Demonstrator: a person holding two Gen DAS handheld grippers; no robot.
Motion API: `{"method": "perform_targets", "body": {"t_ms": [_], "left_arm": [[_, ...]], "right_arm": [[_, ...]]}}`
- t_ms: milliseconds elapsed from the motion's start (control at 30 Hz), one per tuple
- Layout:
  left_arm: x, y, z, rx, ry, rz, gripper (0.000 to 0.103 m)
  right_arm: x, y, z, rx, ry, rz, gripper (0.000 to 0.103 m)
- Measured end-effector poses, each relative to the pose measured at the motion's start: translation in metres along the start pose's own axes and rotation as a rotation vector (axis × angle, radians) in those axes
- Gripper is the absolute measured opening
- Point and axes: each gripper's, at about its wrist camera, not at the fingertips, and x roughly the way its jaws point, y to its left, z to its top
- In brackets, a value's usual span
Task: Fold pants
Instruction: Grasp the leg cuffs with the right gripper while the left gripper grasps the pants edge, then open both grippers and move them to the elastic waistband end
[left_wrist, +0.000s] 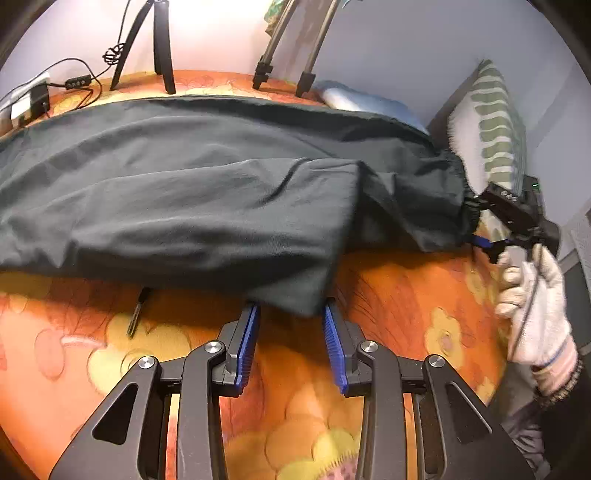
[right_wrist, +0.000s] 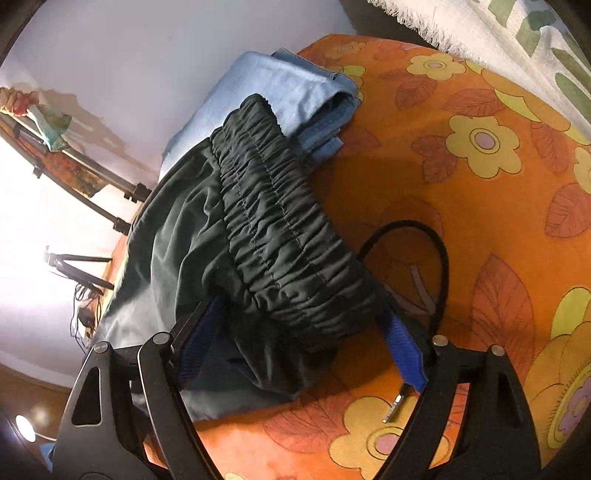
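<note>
The pants are dark matt woven cloth, smooth along the legs and tightly gathered into ridged, stitched elastic at the waistband. The bedspread is soft, slightly fuzzy orange cloth printed with flowers. Both the left gripper and the right gripper have matt black plastic arms, shiny round metal rivets and ribbed blue rubbery pads. A knitted white glove looks coarse.
</note>
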Motion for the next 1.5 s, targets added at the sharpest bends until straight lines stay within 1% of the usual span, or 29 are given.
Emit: {"method": "perform_targets", "body": {"t_ms": [67, 133, 167, 200, 267, 333, 400, 433, 500, 600, 667, 767, 800, 933, 967, 1033, 1133, 1200, 1233, 1300, 1333, 1367, 1433, 1467, 1500], "left_arm": [[0.005, 0.001, 0.003, -0.017, -0.004, -0.001, 0.033], [0.007, 0.006, 0.007, -0.065, -0.009, -0.045, 0.032], [0.006, 0.007, 0.008, -0.073, -0.014, -0.051, 0.021], [0.006, 0.008, 0.009, -0.075, -0.021, -0.054, 0.006], [0.006, 0.008, 0.011, -0.069, -0.021, -0.050, 0.006], [0.003, 0.006, 0.011, -0.068, -0.028, -0.053, 0.005], [-0.004, 0.003, 0.010, -0.044, -0.042, -0.046, 0.005], [-0.010, 0.001, 0.010, -0.028, -0.051, -0.044, 0.005], [-0.017, -0.001, 0.010, -0.012, -0.066, -0.048, 0.004], [-0.031, 0.002, 0.009, -0.018, -0.090, -0.066, 0.004], [-0.041, 0.005, 0.009, -0.024, -0.106, -0.084, 0.004], [-0.046, 0.005, 0.008, -0.015, -0.107, -0.103, 0.004], [-0.048, 0.005, 0.006, -0.017, -0.099, -0.121, 0.004], [-0.052, 0.002, -0.002, -0.003, -0.076, -0.164, 0.004], [-0.052, 0.001, -0.004, 0.000, -0.073, -0.168, 0.004], [-0.052, -0.002, -0.011, 0.007, -0.046, -0.201, 0.004], [-0.051, -0.006, -0.021, 0.015, -0.005, -0.237, 0.004], [-0.047, -0.010, -0.028, 0.022, 0.023, -0.255, 0.004], [-0.042, -0.013, -0.033, 0.036, 0.044, -0.256, 0.004], [-0.033, -0.016, -0.039, 0.054, 0.074, -0.233, 0.004], [-0.026, -0.016, -0.043, 0.057, 0.112, -0.229, 0.004], [-0.024, -0.015, -0.046, 0.057, 0.125, -0.227, 0.004], [-0.023, -0.014, -0.049, 0.062, 0.136, -0.207, 0.004], [-0.024, -0.014, -0.049, 0.067, 0.138, -0.203, 0.008], [-0.027, -0.013, -0.050, 0.068, 0.137, -0.201, 0.012]], "right_arm": [[0.000, -0.001, 0.002, 0.017, -0.006, 0.021, 0.086], [-0.001, -0.005, 0.003, 0.042, -0.010, 0.048, 0.085], [-0.001, -0.006, 0.004, 0.049, -0.011, 0.056, 0.084], [-0.001, -0.007, 0.004, 0.050, -0.011, 0.057, 0.081], [-0.002, -0.007, 0.005, 0.046, -0.012, 0.056, 0.078], [-0.003, -0.009, 0.005, 0.050, -0.009, 0.049, 0.070], [-0.007, -0.012, 0.005, 0.066, -0.004, 0.046, 0.058], [-0.008, -0.014, 0.006, 0.071, -0.004, 0.054, 0.056], [-0.015, -0.015, 0.007, 0.070, -0.011, 0.073, 0.046], [-0.030, -0.010, 0.010, 0.037, -0.043, 0.095, 0.038], [-0.039, -0.004, 0.011, 0.013, -0.065, 0.102, 0.035], [-0.056, 0.010, 0.013, -0.037, -0.099, 0.104, 0.031], [-0.059, 0.014, 0.013, -0.052, -0.108, 0.101, 0.030], [-0.073, 0.026, 0.011, -0.107, -0.139, 0.063, 0.028], [-0.078, 0.028, 0.009, -0.127, -0.150, 0.044, 0.027], [-0.087, 0.029, 0.005, -0.158, -0.170, 0.007, 0.026], [-0.101, 0.022, -0.002, -0.180, -0.182, -0.019, 0.025], [-0.108, 0.013, -0.008, -0.200, -0.183, -0.054, 0.025], [-0.109, 0.009, -0.011, -0.214, -0.183, -0.081, 0.025], [-0.101, 0.000, -0.016, -0.257, -0.175, -0.163, 0.025], [-0.093, -0.004, -0.018, -0.284, -0.162, -0.199, 0.025], [-0.083, -0.008, -0.020, -0.312, -0.139, -0.233, 0.028], [-0.074, -0.014, -0.021, -0.341, -0.106, -0.269, 0.033], [-0.072, -0.018, -0.021, -0.345, -0.094, -0.287, 0.038], [-0.072, -0.020, -0.021, -0.344, -0.093, -0.289, 0.046]]}}
